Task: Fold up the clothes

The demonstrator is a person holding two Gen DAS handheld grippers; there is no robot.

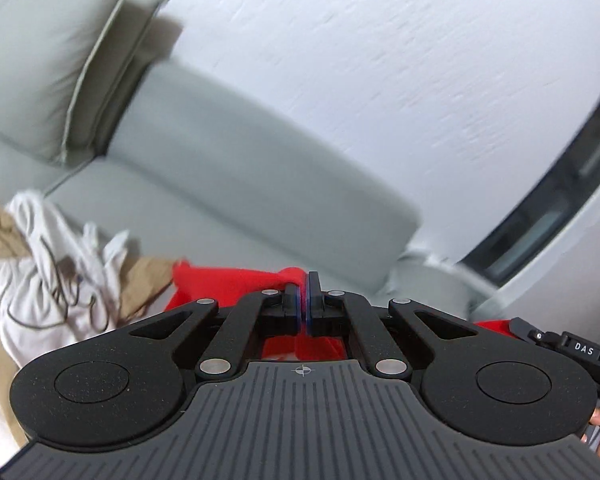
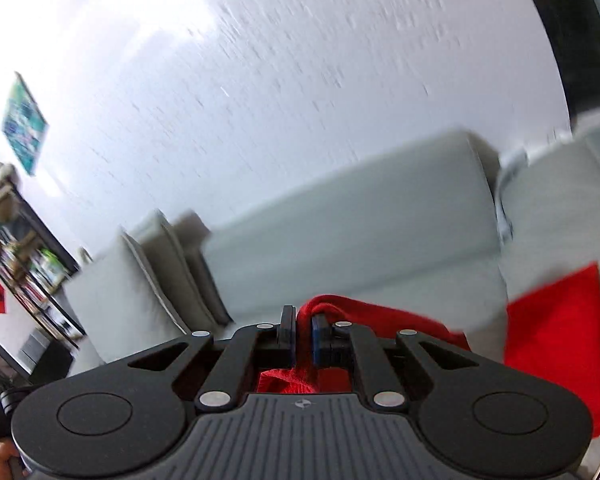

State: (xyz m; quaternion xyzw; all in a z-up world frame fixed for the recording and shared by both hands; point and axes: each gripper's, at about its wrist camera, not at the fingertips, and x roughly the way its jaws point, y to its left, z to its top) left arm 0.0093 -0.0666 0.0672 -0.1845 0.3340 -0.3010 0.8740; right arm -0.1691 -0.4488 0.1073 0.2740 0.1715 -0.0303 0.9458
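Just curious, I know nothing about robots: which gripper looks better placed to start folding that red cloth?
Neither clearly: both grip it. Left gripper is shut on the red fabric garment, the right gripper likewise. Perhaps the left, since the crumpled white and tan clothes crowd its side.

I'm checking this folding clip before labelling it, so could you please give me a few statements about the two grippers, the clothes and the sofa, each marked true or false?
1. The left gripper is shut on the red garment. True.
2. The right gripper stands wide open, holding nothing. False: its jaws pinch a bunched fold of red cloth.
3. A pile of white and tan clothes lies on the grey sofa. True.
4. The sofa has no cushions. False: cushions lean at one end.
5. The wall behind the sofa is bare. False: a blue-green picture hangs there.
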